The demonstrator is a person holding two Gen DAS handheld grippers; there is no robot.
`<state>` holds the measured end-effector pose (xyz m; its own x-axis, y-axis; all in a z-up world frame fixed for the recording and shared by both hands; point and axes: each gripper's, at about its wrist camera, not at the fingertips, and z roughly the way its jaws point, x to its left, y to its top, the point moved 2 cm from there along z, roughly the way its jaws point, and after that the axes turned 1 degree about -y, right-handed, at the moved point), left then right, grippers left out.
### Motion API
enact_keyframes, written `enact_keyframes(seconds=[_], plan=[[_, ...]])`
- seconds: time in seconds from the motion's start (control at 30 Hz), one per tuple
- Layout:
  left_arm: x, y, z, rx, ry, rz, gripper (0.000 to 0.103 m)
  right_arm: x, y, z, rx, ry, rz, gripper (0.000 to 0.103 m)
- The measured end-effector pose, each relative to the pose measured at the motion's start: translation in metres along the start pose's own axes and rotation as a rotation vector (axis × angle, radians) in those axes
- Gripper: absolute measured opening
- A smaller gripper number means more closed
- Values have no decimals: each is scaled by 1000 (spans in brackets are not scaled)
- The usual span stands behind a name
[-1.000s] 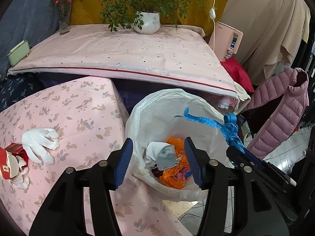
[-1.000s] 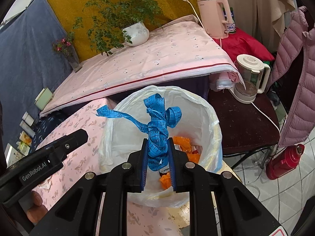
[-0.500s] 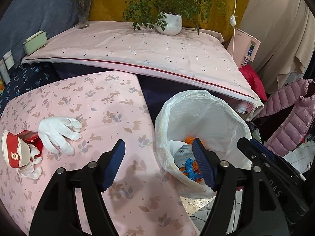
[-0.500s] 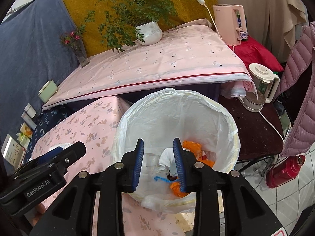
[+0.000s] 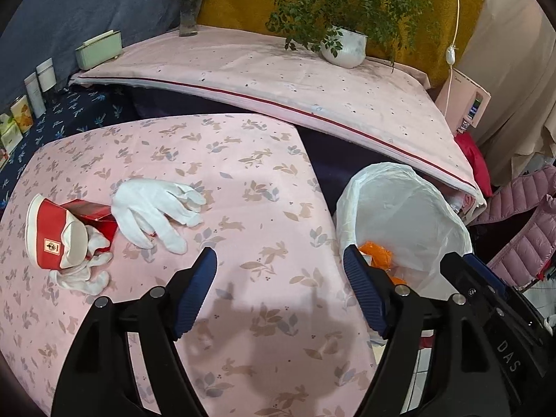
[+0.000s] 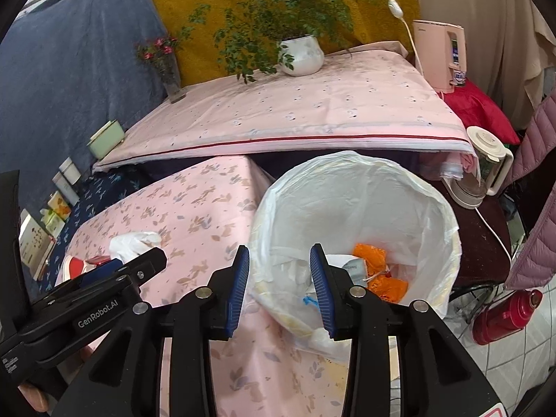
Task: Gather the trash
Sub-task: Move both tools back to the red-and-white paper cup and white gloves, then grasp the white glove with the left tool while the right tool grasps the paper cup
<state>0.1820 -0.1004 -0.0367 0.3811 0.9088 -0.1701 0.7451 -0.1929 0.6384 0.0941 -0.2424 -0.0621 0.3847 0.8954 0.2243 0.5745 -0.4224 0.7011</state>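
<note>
A white-lined trash bin (image 5: 399, 205) stands at the right edge of the pink floral table (image 5: 243, 180); it also shows in the right wrist view (image 6: 351, 194). Inside lie orange wrappers (image 6: 382, 278), white trash and a blue tape measure (image 6: 309, 300). A white glove (image 5: 156, 208) and a red and white paper cup (image 5: 52, 236) with a second glove lie on the table's left. My left gripper (image 5: 279, 264) is open and empty above the table, right of the glove. My right gripper (image 6: 279, 264) is open and empty over the bin's left rim.
A raised pink-covered surface (image 5: 278, 80) behind holds a potted plant (image 5: 344, 45), a flower vase (image 5: 189, 10) and a green box (image 5: 99, 50). A kettle (image 6: 483, 170) on a dark stool, a pink jacket (image 6: 535, 208) and a red flask (image 6: 504, 312) are right of the bin.
My right gripper opened and the blue tape measure dropped into the bin. My left gripper swung left from over the bin to over the table, towards the glove and cup.
</note>
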Motion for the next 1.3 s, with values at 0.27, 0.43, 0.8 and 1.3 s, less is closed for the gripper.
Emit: enact_keyframes(seconds=[0.27, 0.43, 0.8, 1.3], plan=[[37, -4, -10, -10, 34, -64, 76, 30, -6, 1, 13, 22, -43, 37], [64, -11, -14, -8, 64, -108, 77, 47, -10, 1, 20, 40, -67, 38], [124, -22, -20, -12, 140, -179, 81, 89, -23, 10, 53, 77, -129, 38], [225, -45, -48, -13, 268, -298, 84, 182, -51, 33, 130, 191, -254, 38]])
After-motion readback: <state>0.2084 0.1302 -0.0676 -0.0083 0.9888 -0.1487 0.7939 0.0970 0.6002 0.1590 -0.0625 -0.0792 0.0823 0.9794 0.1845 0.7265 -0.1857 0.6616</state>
